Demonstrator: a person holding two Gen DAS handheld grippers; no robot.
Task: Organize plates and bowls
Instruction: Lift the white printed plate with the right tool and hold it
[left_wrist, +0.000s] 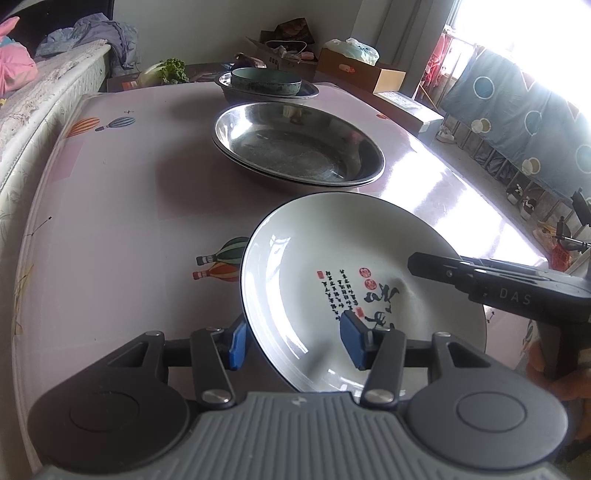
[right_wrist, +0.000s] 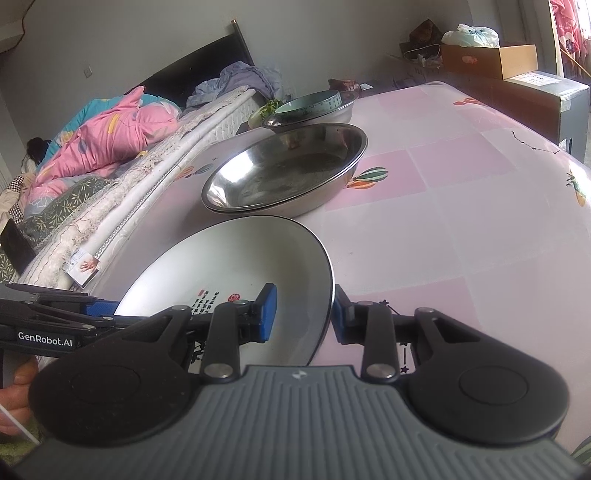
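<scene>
Pink table (left_wrist: 110, 221), white plate (left_wrist: 314, 251) — both grippers straddling rim

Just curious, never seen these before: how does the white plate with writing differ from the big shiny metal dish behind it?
The white plate is ceramic, dark-rimmed, with printed calligraphy; the metal dish is plain and mirror-like. Both grippers straddle the plate's rim; the dish is untouched. The dish sits nested in another like it; no second plate shows. Both are round and empty.

White dark-rimmed calligraphy plate (left_wrist: 317, 266) tilts above the pink tabletop (left_wrist: 122, 206), near stacked steel basins (left_wrist: 295, 147); beyond, a teal bowl (left_wrist: 266, 79).
</scene>
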